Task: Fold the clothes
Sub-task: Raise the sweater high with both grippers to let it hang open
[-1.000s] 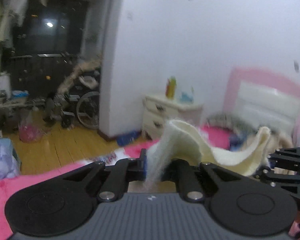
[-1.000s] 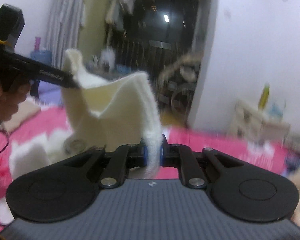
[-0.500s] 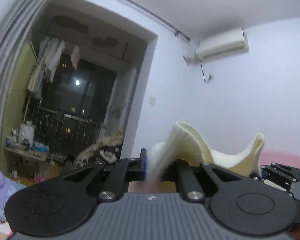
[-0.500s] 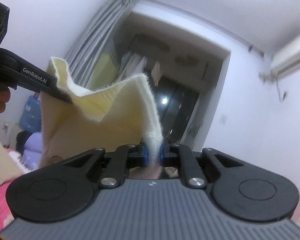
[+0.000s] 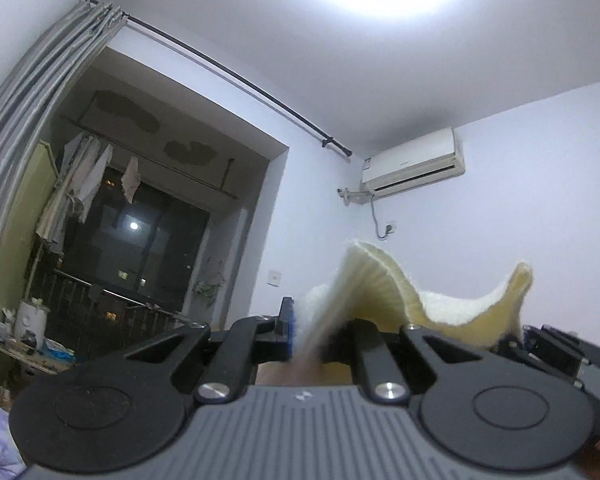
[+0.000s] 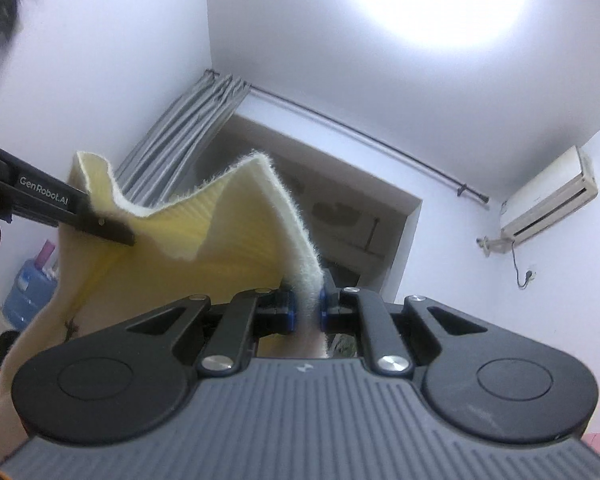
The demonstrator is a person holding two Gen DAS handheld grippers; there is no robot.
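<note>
The cream garment (image 6: 228, 240) hangs mid-frame between us, left claw (image 5: 316, 332) and right claw (image 6: 306, 304) each clamped on its top edge; uneven tension could tug the fuzzy hem free.

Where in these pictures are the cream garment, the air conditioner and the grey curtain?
cream garment (image 6: 236, 248): right wrist view, on its ribbed middle between the two gripped edges.
air conditioner (image 5: 412, 162): left wrist view, on its white front panel.
grey curtain (image 5: 24, 92): left wrist view, on its gathered folds beside the balcony opening.
</note>
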